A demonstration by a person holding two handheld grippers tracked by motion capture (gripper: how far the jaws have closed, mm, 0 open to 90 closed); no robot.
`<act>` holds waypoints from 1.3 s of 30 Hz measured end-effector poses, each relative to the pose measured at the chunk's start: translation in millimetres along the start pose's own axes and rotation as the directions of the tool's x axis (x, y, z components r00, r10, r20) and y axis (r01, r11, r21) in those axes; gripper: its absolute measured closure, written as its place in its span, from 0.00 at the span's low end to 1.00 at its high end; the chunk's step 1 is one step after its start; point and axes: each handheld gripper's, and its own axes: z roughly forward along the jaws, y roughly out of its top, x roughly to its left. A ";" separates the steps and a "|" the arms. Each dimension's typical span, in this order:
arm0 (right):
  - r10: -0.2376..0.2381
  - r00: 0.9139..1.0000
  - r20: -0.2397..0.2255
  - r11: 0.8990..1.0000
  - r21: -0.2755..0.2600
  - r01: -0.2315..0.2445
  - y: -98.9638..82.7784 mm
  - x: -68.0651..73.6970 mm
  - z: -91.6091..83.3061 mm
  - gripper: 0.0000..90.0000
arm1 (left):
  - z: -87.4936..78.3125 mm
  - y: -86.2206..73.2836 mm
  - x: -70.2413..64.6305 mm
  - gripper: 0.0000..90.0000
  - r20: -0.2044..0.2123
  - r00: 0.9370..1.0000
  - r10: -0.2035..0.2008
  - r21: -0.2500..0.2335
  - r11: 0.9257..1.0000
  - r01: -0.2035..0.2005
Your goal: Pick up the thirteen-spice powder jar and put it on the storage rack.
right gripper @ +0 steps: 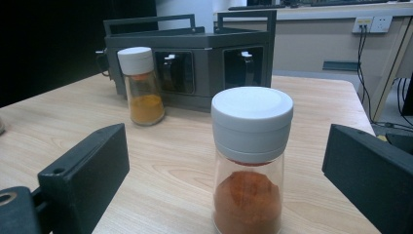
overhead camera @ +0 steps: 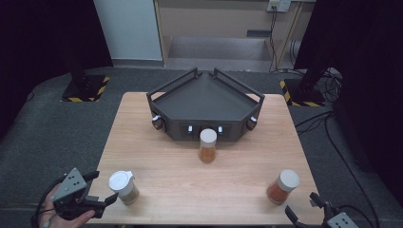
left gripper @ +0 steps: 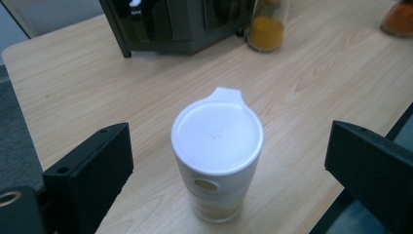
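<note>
the left hand-held gripper [overhead camera: 97,189] sits at the near left corner of the desk [overhead camera: 190,190], jaws spread wide and holding nothing. in the left gripper view the pale spice jar [left gripper: 216,156] with the white flip lid stands upright between the two black jaws, touching neither. that jar [overhead camera: 124,186] is on the near left of the desk, well short of the dark rack [overhead camera: 205,102].

the right hand-held gripper [overhead camera: 304,209] is at the near right edge, likewise agape and empty. in the right gripper view the red spice jar [right gripper: 249,165] stands upright between its jaws with clear gaps on both sides. from above, this jar [overhead camera: 283,186] is also well in front of the rack, off to its right.

farther out, the orange spice jar [overhead camera: 207,145] stands upright just in front of the rack's middle face, near its row of small knobs. the rack's flat top, inside its rail, is bare.

as a judgement, the work looks barely begun: each hand-held gripper is lined up on a jar but has closed on nothing, and no jar is lifted or on the rack. closing, lifting and carrying all three jars appear to be left to do.
</note>
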 end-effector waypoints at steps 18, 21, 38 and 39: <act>-0.010 1.000 -0.002 1.000 -0.018 0.010 -1.2 1.2 -0.6 0.04 | 38.7 -4.3 18.8 0.06 0.052 0.998 -0.027 0.024 0.999 0.025; -0.012 1.000 -0.002 1.000 -0.016 0.012 -1.0 1.3 -0.3 0.04 | 42.9 -4.4 20.4 0.08 0.056 0.998 -0.026 0.032 0.999 0.024; -0.021 1.000 0.009 0.999 -0.025 0.021 -1.4 3.0 -1.2 0.05 | 51.9 -13.8 21.7 0.33 0.063 0.998 -0.025 -0.005 1.000 0.025; -0.019 1.000 0.008 1.000 -0.023 0.019 -1.4 2.8 -0.9 0.05 | 52.5 -14.2 20.3 0.33 0.058 0.998 -0.018 -0.008 1.000 0.019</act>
